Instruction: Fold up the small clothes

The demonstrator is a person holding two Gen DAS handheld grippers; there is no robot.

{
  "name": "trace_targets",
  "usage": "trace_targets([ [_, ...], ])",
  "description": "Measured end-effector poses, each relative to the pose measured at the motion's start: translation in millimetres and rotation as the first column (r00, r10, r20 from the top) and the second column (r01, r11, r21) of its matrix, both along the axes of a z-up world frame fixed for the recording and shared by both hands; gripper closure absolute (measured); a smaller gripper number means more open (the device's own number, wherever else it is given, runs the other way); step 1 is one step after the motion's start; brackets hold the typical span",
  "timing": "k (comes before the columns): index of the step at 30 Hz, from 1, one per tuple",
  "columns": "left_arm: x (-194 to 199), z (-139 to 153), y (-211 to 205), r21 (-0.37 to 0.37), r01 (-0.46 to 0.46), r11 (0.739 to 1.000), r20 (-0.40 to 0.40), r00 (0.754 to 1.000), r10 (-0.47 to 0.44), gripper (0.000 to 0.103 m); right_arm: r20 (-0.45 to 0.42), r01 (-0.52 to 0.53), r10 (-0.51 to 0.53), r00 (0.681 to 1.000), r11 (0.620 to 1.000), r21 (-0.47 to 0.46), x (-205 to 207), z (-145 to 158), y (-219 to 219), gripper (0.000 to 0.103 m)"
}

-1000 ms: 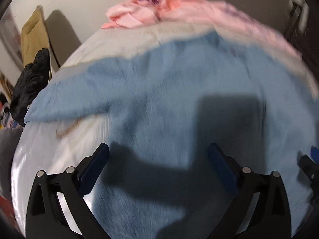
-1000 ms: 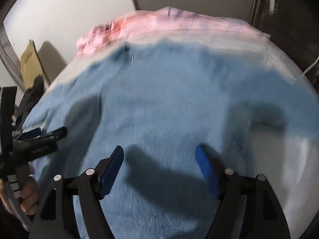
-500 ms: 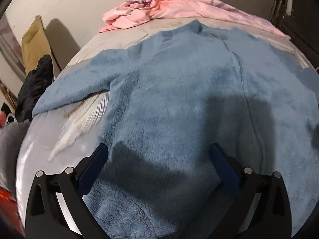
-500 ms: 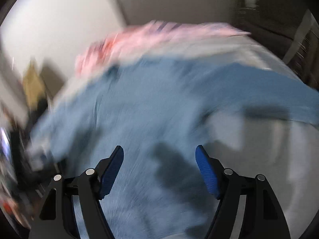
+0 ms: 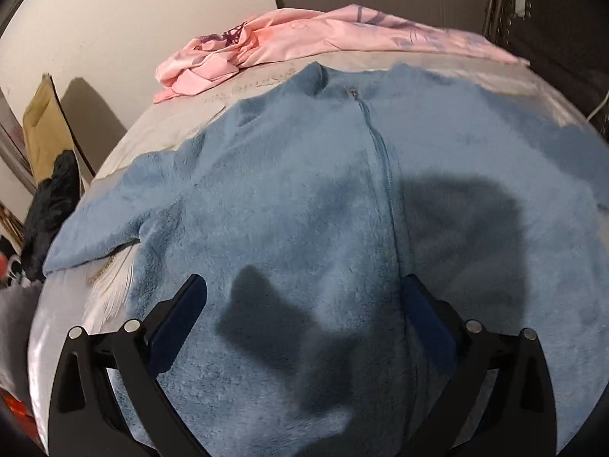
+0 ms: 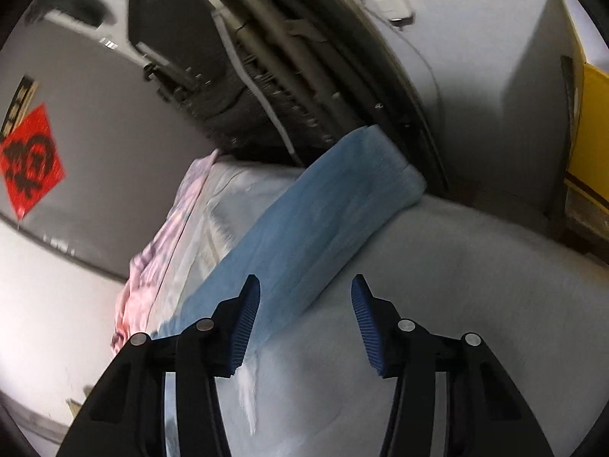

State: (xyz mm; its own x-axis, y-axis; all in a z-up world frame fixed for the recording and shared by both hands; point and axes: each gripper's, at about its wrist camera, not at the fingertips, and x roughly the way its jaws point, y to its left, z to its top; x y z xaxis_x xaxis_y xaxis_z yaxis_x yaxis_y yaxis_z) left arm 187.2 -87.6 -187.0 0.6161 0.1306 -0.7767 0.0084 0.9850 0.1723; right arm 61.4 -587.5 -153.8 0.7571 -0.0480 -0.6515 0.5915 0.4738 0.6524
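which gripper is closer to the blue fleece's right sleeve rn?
Right. The right gripper is open just short of the sleeve, aimed along it. The left gripper is open over the fleece body near the zipper.

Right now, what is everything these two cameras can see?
Fleece jacket: one, blue, spread flat zip-up on the bed; its sleeve stretches toward the bed's edge.
Pink garment: one, pink, crumpled at the bed's far side.
Bed cover: one, pale grey, under everything.
Black clothing: one heap, black, beside the bed at left.
Cardboard: one piece, tan, leaning on the wall.
Red paper sign: one, red with black character, on the wall.
Yellow box: one, yellow, far right.
Left gripper: one, black with blue pads, open above the jacket.
Right gripper: one, same colours, open, near the sleeve.
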Motion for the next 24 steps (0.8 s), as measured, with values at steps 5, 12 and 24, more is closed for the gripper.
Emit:
trace_targets([
  [5, 9, -9, 27, -0.197, -0.045, 0.979, -0.089, 0.996, 0.028, 0.004, 0.035, 0.067, -0.071, 0.997, 0.994, 0.091, -5, -16, -24, 0.054],
  [12, 7, -12, 24, -0.186, -0.046, 0.981, -0.078, 0.996, 0.032, 0.004, 0.036, 0.144, -0.146, 0.989, 0.987, 0.067, 19, -14, -39, 0.055],
  [24, 7, -12, 24, -0.191, -0.046, 0.981, -0.078, 0.997, 0.031, 0.004, -0.056, 0.14, -0.146, 0.988, 0.985, -0.1, 36, -20, -47, 0.091],
])
